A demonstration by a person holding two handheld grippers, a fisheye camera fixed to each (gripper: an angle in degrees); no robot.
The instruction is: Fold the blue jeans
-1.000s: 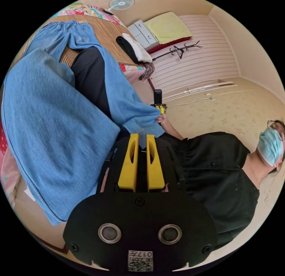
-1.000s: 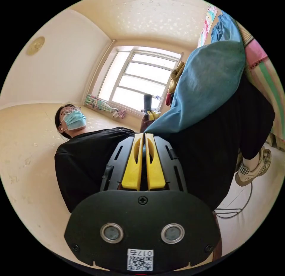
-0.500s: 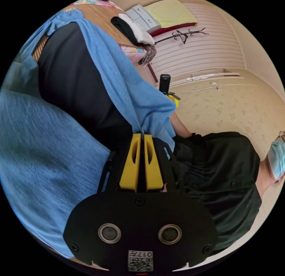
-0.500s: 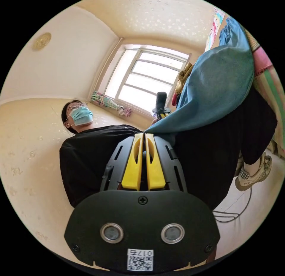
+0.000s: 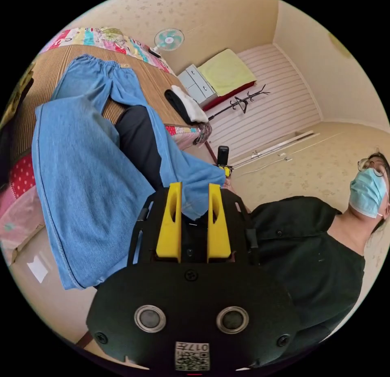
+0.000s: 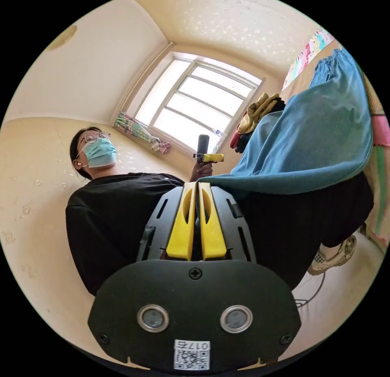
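Right gripper (image 6: 197,187) clenched on a leg hem of the blue jeans (image 5: 85,178), holding it up off the bed (image 5: 146,74) for folding; left gripper (image 5: 191,190) jaws apart, hem loose between them.

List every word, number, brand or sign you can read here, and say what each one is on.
White sticker on the left gripper: a code square and a few upside-down characters, too small to read surely.
Second white sticker on the right gripper: the same, not readable.
Tan patch at the waist of the blue jeans: too small to read.
Nothing else legible.
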